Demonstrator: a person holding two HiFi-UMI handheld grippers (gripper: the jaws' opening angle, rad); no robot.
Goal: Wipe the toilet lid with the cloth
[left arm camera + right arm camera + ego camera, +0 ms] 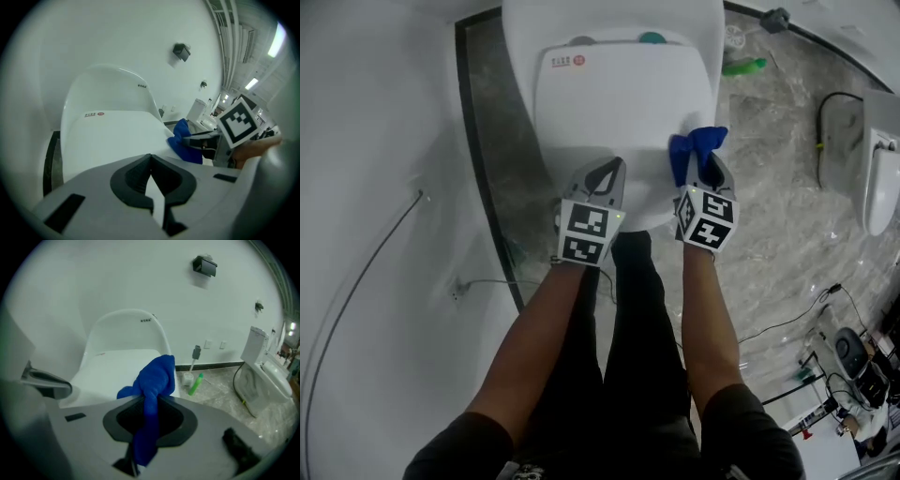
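While the blue cloth point(698, 142) is clamped in the jaws of the right gripper point(704, 171), it is positioned over the lower right edge of the white toilet lid point(619, 103), at frame centre. The left gripper point(612, 173) is held at the lid's lower edge, jaws closed and empty. A green bottle point(742, 67) is seen at upper right.

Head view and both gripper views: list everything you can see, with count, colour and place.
toilet lid: one, white, closed, centre
cloth: one, blue, over the lid's front right edge
green bottle: one, on the floor right of the toilet
second toilet: one, white, far right
cables: several, black, floor at right
left gripper: one, grey, shut and empty, at the lid's front edge
right gripper: one, grey, shut on the cloth
forearms: two, bare, bottom centre
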